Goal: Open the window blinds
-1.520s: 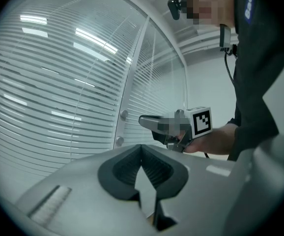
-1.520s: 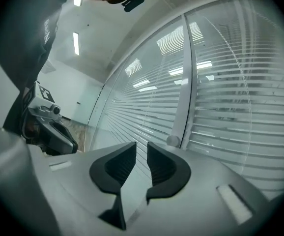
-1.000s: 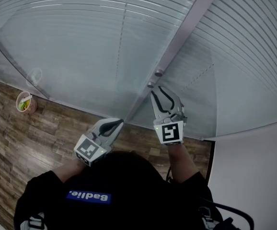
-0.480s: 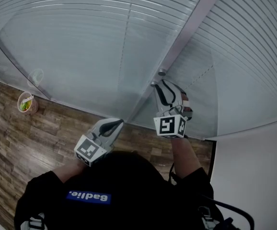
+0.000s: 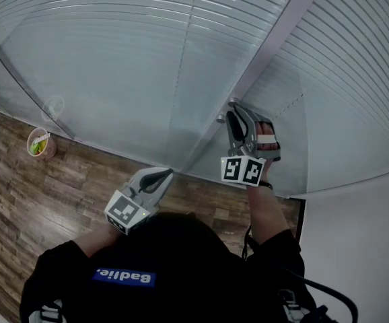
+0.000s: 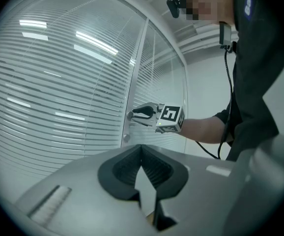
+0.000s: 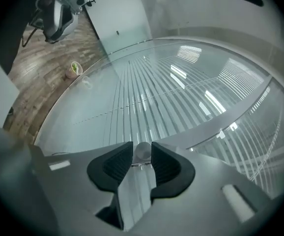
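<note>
White slatted blinds (image 5: 114,39) hang behind the glass panes, with their slats lying close together. Two small round knobs sit on the grey frame post (image 5: 268,39) between the panes. My right gripper (image 5: 233,106) points level at the post and is shut on the upper knob (image 7: 142,151), which shows between its black pads. The lower knob (image 5: 220,118) is free. In the left gripper view the right gripper (image 6: 134,114) meets the upper knob (image 6: 130,115) above the lower knob (image 6: 126,138). My left gripper (image 5: 166,172) hangs lower, away from the glass, shut with nothing in it.
A paper cup with food (image 5: 40,143) stands on the wood floor (image 5: 19,194) by the base of the glass at the left. A white wall (image 5: 363,247) meets the glass at the right.
My right gripper has rolled on the upper knob, so its marker cube now faces another way, and it has shifted slightly right. The left gripper has kept still.
</note>
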Action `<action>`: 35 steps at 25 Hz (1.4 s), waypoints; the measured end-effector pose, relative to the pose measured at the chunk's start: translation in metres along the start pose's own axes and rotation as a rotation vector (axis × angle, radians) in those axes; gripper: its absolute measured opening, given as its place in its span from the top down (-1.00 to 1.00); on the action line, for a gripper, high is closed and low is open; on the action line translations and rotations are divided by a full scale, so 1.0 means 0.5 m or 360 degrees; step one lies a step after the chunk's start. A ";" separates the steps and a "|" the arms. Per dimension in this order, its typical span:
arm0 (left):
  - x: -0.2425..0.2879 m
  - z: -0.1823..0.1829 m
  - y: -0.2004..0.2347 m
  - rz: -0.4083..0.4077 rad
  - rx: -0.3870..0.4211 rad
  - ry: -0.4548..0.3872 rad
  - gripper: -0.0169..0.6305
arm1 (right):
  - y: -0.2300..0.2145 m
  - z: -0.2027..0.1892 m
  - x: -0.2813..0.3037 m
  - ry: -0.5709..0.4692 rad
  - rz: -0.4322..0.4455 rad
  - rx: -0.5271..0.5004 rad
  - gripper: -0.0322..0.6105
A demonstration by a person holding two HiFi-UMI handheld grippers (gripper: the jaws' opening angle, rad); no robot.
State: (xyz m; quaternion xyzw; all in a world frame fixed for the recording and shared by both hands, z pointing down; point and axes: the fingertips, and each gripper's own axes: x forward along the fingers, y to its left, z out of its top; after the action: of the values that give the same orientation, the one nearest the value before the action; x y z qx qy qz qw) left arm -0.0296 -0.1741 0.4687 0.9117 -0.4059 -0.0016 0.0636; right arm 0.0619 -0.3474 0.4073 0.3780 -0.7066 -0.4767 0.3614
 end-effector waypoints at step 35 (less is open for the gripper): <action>-0.043 -0.015 0.021 -0.0008 -0.0021 0.0027 0.95 | -0.004 -0.023 0.043 0.0251 -0.0083 -0.0291 0.57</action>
State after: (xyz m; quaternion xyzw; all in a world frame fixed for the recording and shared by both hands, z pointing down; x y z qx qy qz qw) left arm -0.0514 -0.1645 0.4766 0.9123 -0.4030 0.0033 0.0730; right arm 0.0628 -0.3716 0.4119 0.3981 -0.6194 -0.5172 0.4364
